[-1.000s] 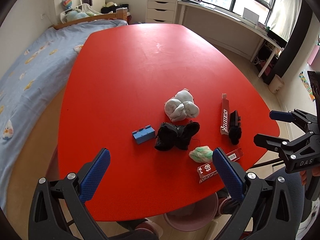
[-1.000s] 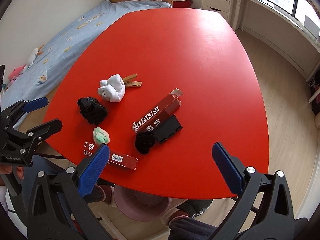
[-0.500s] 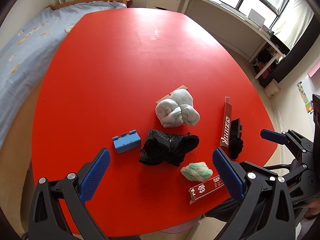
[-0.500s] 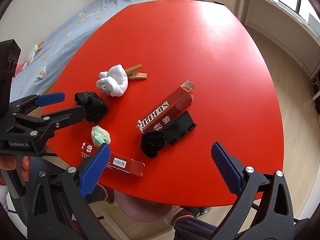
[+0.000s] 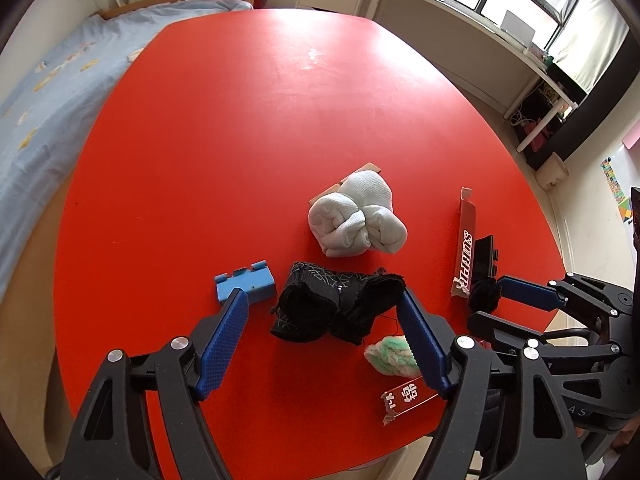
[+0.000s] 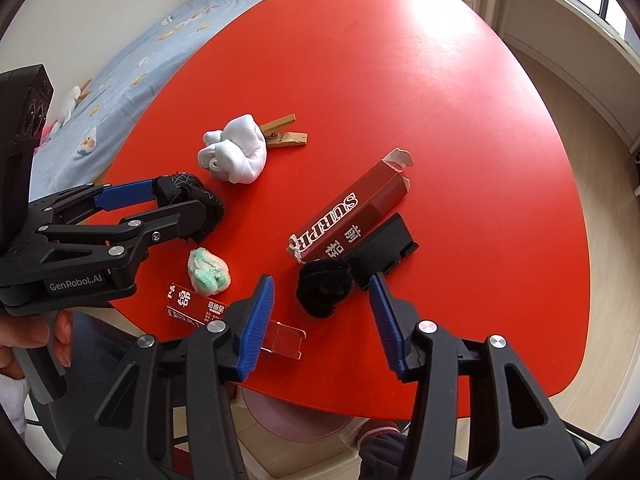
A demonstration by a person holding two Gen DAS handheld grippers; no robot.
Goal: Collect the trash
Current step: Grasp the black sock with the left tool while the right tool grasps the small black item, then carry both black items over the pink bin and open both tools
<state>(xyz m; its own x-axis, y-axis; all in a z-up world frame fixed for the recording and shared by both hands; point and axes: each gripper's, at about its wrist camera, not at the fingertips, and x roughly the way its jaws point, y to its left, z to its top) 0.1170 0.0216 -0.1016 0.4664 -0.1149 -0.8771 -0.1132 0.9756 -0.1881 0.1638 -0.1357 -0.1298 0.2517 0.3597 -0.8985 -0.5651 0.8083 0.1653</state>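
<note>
On the red table [image 5: 240,120] lie a black sock bundle [image 5: 336,308], a white sock bundle [image 5: 356,220], a green-white crumpled wad [image 5: 390,354], a long red box [image 5: 466,252] and a small red packet [image 5: 406,398]. My left gripper [image 5: 324,304] is open, its jaws either side of the black sock bundle [image 6: 196,200]. My right gripper [image 6: 322,284] is open around a black fuzzy ball [image 6: 324,284], beside the long red box [image 6: 348,212]. The green wad [image 6: 208,266] and the red packet [image 6: 196,304] lie to its left.
A blue block [image 5: 246,282] lies left of the black socks. A black clip-like piece [image 6: 380,252] lies by the red box. A wooden clothespin [image 6: 284,134] sits behind the white socks [image 6: 236,152]. A pink bin [image 6: 296,420] stands below the table's near edge. A bed [image 5: 36,92] is to the left.
Both grippers moved forward and down toward the table. The left now straddles the black sock bundle; the right now straddles the black fuzzy ball and has narrowed.
</note>
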